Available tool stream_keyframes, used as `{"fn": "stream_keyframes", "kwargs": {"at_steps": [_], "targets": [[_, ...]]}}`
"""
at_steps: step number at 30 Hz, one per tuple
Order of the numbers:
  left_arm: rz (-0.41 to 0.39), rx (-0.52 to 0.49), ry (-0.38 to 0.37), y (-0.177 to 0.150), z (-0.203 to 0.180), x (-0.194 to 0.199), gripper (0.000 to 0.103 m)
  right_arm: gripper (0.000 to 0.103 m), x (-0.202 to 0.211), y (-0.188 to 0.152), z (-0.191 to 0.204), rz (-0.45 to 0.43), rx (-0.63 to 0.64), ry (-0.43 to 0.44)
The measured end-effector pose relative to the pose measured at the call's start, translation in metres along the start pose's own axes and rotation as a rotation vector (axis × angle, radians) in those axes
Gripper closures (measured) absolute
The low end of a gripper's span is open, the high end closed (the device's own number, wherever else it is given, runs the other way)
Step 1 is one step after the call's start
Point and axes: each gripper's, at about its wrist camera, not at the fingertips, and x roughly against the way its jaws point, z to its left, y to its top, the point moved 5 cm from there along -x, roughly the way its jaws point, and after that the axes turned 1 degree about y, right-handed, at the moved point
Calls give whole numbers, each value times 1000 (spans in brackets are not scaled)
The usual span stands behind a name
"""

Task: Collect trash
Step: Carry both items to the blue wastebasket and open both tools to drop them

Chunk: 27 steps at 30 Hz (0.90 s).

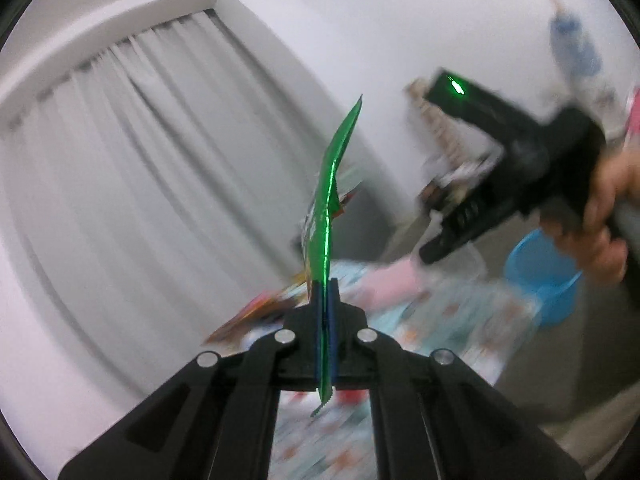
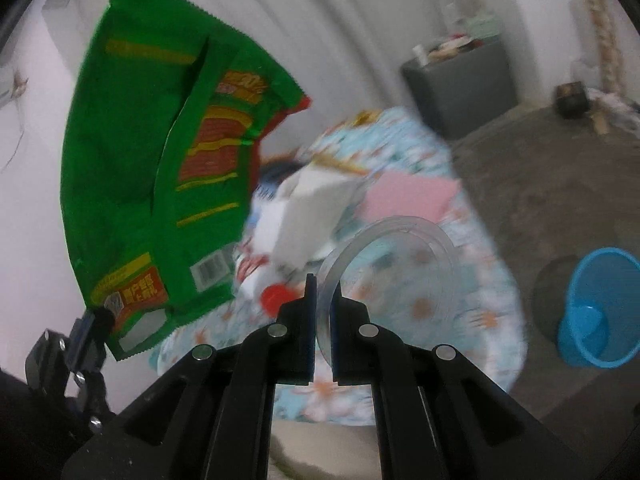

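Your left gripper is clamped on the green snack bag, which stands up edge-on w/ its lower corner pinched. Your right gripper is clamped on the rim of a clear plastic lid. Both are over a round table w/ a floral cloth; a pink sheet, a white carton & other blurred litter lie on it. A blue bin sits on the grey floor beside the table. A grey cabinet stands by the white curtain.
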Motion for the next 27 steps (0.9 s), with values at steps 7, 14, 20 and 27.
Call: {"fn": "stream_keyframes", "kwargs": {"at_steps": [7, 14, 20, 27], "targets": [[72, 252, -491, 65, -30, -76, 101, 99, 64, 30, -95, -113, -158, -164], [384, 445, -831, 88, -117, -194, 101, 99, 79, 34, -220, -111, -411, -270], [593, 476, -927, 80, -216, -269, 101, 99, 54, 23, -304, -74, -588, -301], [718, 450, -871, 67, -316, -338, 78, 61, 17, 5, -384, -66, -736, -367]]}}
